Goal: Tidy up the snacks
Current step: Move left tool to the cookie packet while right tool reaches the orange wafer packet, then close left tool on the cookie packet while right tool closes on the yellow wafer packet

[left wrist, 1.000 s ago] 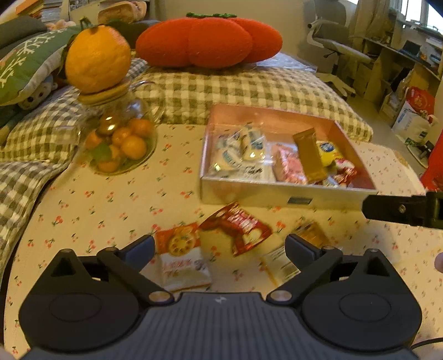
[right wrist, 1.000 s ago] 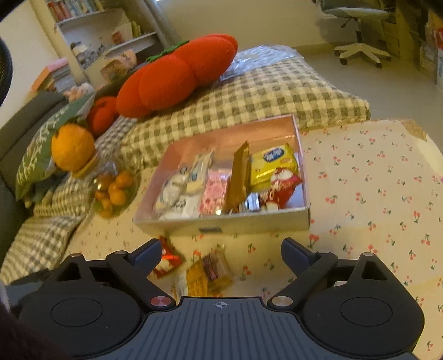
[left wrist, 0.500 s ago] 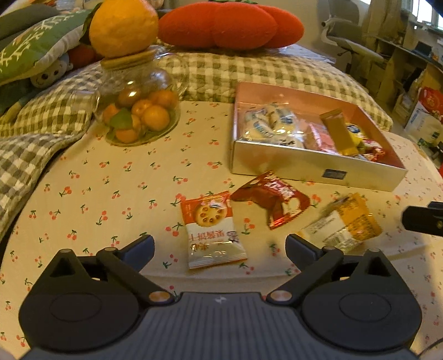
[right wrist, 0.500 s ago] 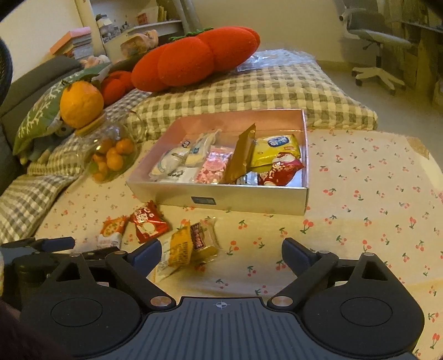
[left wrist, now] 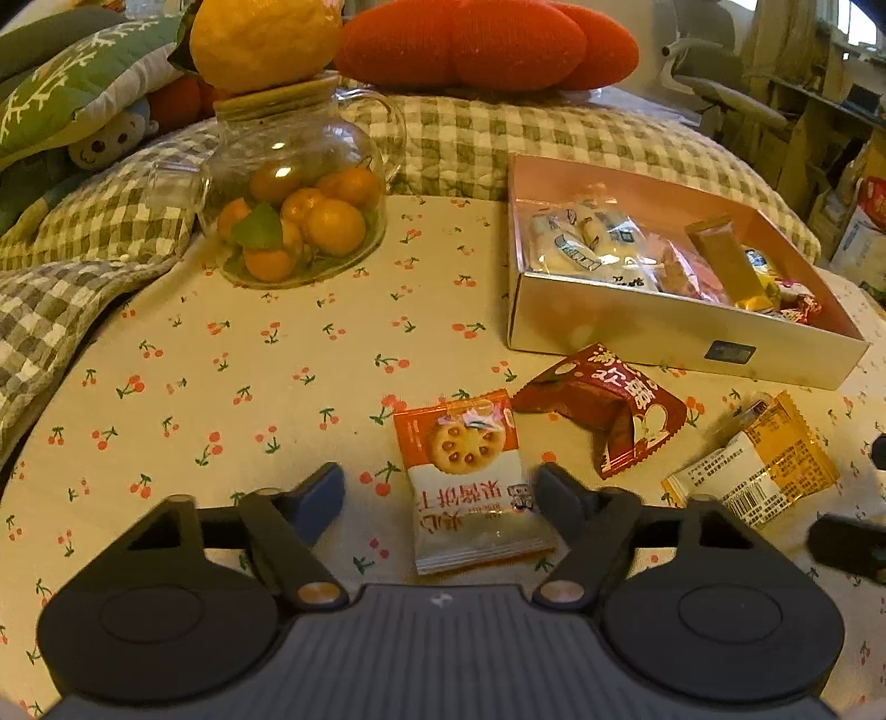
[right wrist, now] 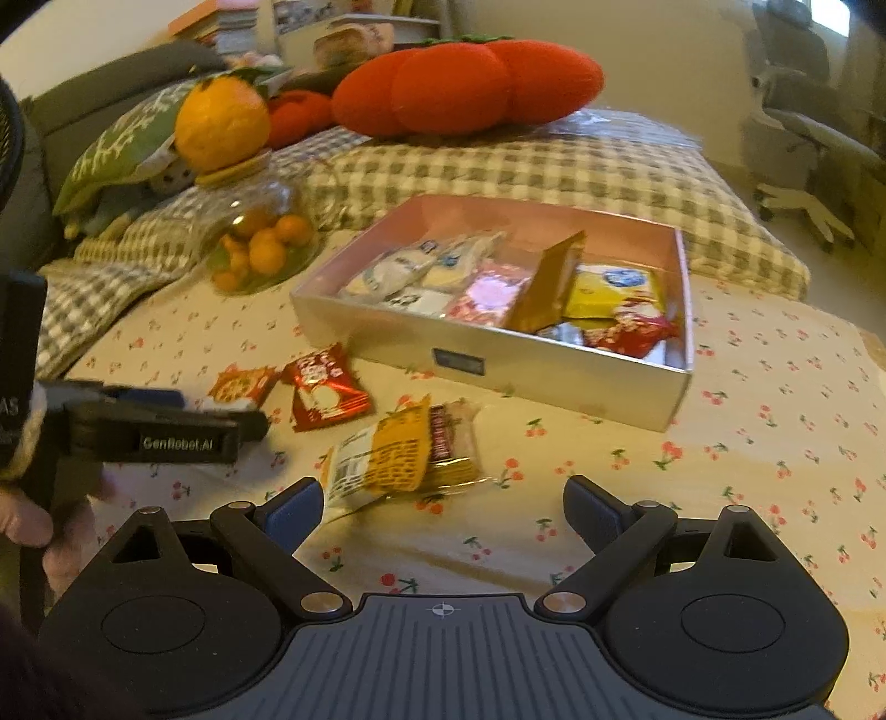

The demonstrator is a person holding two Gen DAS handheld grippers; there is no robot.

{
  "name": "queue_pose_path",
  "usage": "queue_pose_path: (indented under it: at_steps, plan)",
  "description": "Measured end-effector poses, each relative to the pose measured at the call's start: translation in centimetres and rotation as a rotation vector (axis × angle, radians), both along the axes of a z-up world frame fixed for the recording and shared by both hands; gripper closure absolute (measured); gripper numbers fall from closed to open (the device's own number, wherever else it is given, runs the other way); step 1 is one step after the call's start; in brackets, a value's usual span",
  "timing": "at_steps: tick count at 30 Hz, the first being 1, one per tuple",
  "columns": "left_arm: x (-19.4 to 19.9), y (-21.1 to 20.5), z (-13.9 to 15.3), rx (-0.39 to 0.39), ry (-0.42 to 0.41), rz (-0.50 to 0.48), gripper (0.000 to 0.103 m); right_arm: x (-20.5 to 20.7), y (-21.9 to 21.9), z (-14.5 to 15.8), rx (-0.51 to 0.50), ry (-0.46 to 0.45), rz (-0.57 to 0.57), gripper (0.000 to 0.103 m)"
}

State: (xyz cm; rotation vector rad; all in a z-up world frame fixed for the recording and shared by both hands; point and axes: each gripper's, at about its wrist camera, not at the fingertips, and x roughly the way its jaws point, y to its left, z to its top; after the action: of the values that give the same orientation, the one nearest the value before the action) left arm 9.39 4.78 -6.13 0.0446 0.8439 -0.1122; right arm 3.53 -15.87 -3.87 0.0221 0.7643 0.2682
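Observation:
An orange-and-white biscuit packet (left wrist: 465, 476) lies on the cherry-print cloth between the fingers of my left gripper (left wrist: 440, 490). The jaws are closing. The right finger is at the packet's edge and the left finger (left wrist: 324, 490) stands apart from it. A red packet (left wrist: 609, 410) and a yellow packet (left wrist: 758, 465) lie to its right. Behind them is the silver box (left wrist: 664, 332), holding several wrapped snacks. My right gripper (right wrist: 443, 507) is open and low over the cloth, with the yellow packet (right wrist: 398, 454) just ahead of its left finger.
A glass pot of small oranges (left wrist: 293, 221) with a big orange on its lid stands at the back left. Checked cushions (left wrist: 498, 138) and a red pumpkin pillow (left wrist: 482, 44) line the far edge. A hand holds the left gripper (right wrist: 166, 426) at the left of the right wrist view.
My left gripper has come down over the biscuit packet and its jaws have narrowed around it. My right gripper has levelled out and come down closer to the yellow packet.

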Motion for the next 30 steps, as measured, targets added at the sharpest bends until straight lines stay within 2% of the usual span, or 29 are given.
queue_pose_path:
  at_steps: [1,3,4,8,14,19,25,30]
  plan:
    - [0.0,0.1,0.0,-0.002,-0.002,-0.008,0.041,0.0,0.2,-0.1,-0.002,-0.001,0.006,0.008]
    - [-0.2,0.2,0.1,0.003,-0.008,-0.029,0.056,0.1,0.7,-0.3,-0.006,-0.004,0.019,0.008]
    - [-0.2,0.2,0.2,0.004,-0.008,-0.039,0.060,0.2,0.9,-0.4,-0.009,-0.008,0.023,0.008]
    - [-0.6,0.6,0.5,0.016,0.010,-0.062,0.066,0.4,1.9,-0.6,-0.028,-0.027,0.041,0.008]
    - [-1.2,1.7,0.6,0.004,0.034,-0.066,0.067,0.8,3.1,-0.8,-0.052,-0.053,0.044,0.011]
    - [-1.5,2.3,0.7,-0.004,0.046,-0.058,0.067,1.0,4.3,-1.2,-0.099,-0.070,0.048,0.019]
    - [-1.6,2.5,0.8,-0.006,0.054,-0.060,0.067,1.0,5.4,-1.8,-0.179,-0.088,0.057,0.043]
    - [-1.7,2.5,0.8,-0.006,0.055,-0.058,0.067,0.7,6.0,-2.1,-0.220,-0.112,0.071,0.051]
